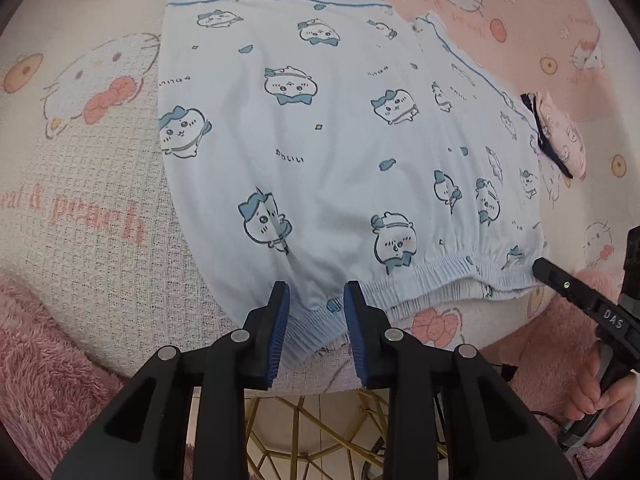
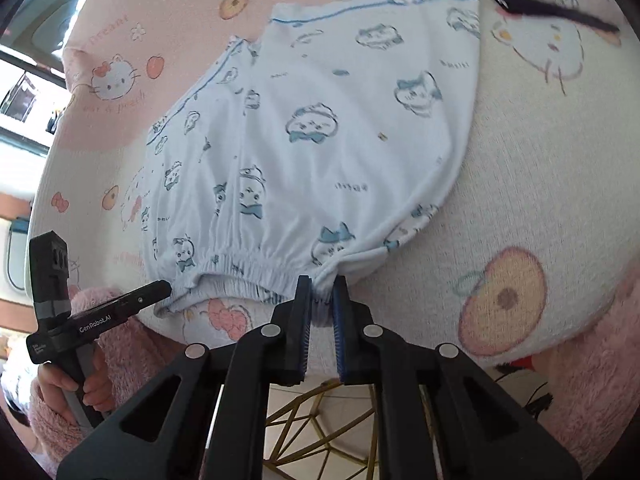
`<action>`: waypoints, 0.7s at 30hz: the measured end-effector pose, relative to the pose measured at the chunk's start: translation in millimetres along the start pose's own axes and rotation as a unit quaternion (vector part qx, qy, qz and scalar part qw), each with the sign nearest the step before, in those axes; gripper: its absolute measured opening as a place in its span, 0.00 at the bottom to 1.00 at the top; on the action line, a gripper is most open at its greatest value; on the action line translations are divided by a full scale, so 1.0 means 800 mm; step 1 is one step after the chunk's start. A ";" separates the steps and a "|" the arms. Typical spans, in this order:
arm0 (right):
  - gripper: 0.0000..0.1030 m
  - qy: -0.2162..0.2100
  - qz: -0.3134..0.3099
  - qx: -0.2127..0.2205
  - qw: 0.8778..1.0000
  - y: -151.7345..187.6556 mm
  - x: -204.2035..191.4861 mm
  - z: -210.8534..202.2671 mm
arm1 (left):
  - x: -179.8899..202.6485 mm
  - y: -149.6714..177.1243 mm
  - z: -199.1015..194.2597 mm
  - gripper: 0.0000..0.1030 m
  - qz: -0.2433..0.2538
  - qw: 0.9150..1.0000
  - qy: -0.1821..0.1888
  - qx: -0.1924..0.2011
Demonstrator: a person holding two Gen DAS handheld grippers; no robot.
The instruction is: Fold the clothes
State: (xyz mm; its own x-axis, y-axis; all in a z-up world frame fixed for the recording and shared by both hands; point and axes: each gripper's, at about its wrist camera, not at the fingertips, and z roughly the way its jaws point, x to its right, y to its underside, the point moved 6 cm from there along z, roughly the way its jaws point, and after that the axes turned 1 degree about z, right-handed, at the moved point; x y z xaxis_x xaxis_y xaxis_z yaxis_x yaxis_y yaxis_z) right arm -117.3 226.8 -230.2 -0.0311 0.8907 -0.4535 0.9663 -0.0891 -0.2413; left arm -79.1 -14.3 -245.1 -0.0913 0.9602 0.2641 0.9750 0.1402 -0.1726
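Light blue shorts [image 1: 328, 128] printed with cartoon animals lie flat on a pink cat-print cloth [image 1: 80, 168], elastic waistband toward me. My left gripper [image 1: 316, 300] straddles the waistband's left end. Its blue pads stand apart and the fabric between them lies flat and unpinched. In the right wrist view, my right gripper [image 2: 322, 296] is shut on the waistband's right corner, and the fabric of the shorts [image 2: 320, 140] bunches into folds between its pads. Each gripper also shows from the side in the other's view: the right gripper [image 1: 540, 266] and the left gripper [image 2: 166, 286], each at its end of the waistband.
A pink garment with dark trim [image 1: 560, 136] lies beyond the shorts' far right leg. Hands in fuzzy pink sleeves [image 2: 120, 344] hold the gripper handles. The table's near edge runs just under the grippers, with a gold wire frame [image 1: 320, 420] and pale floor below.
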 end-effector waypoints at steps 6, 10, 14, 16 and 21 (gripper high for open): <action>0.09 -0.017 -0.076 0.030 0.996 -0.066 -0.079 -0.011 | 0.000 -0.009 -0.013 0.30 -0.002 0.999 0.036 0.021; 0.09 -0.038 -0.115 0.012 0.993 -0.085 -0.127 0.006 | -0.001 -0.017 -0.028 0.30 -0.014 0.995 0.084 0.044; 0.09 -0.041 -0.171 -0.043 0.984 -0.069 -0.162 0.044 | -0.032 -0.026 -0.027 0.31 -0.045 0.993 0.100 0.036; 0.09 -0.032 -0.190 -0.077 0.978 -0.053 -0.171 0.079 | -0.044 -0.027 -0.026 0.31 -0.057 0.993 0.094 0.032; 0.18 -0.033 -0.143 -0.132 0.980 -0.029 -0.144 0.131 | -0.025 -0.045 0.013 0.32 -0.074 0.991 0.108 0.035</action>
State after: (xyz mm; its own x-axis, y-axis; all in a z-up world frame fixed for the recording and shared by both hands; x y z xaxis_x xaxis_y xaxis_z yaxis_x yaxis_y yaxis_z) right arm -163.3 79.9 -262.4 -0.3177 0.8308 -0.4570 0.9481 0.2860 -0.1393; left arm -114.1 -36.0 -253.8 -0.1788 0.8547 0.4873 0.9369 0.2991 -0.1808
